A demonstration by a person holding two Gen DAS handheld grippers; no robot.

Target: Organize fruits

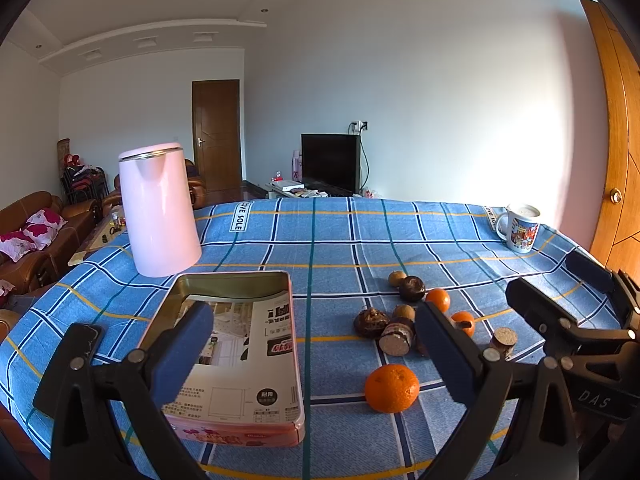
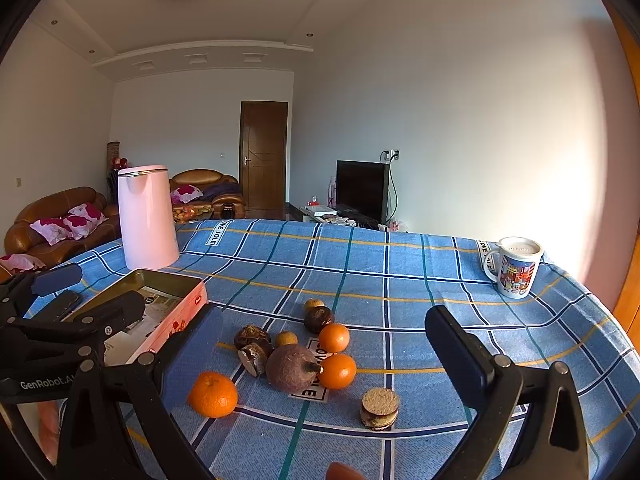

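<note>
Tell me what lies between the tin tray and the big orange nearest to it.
Only bare checked tablecloth lies between the tin tray and the big orange; the left wrist view shows this best.

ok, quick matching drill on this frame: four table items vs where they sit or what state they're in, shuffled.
Items:
1. pink kettle
2. mug
3. tin tray
4. largest orange

Places/states:
A. far right corner of the table
B. nearest fruit, at the near left of the fruit cluster
C. far left, upright, lid shut
D. left of the fruit, printed paper inside

Pairs: 1-C, 2-A, 3-D, 4-B
</note>
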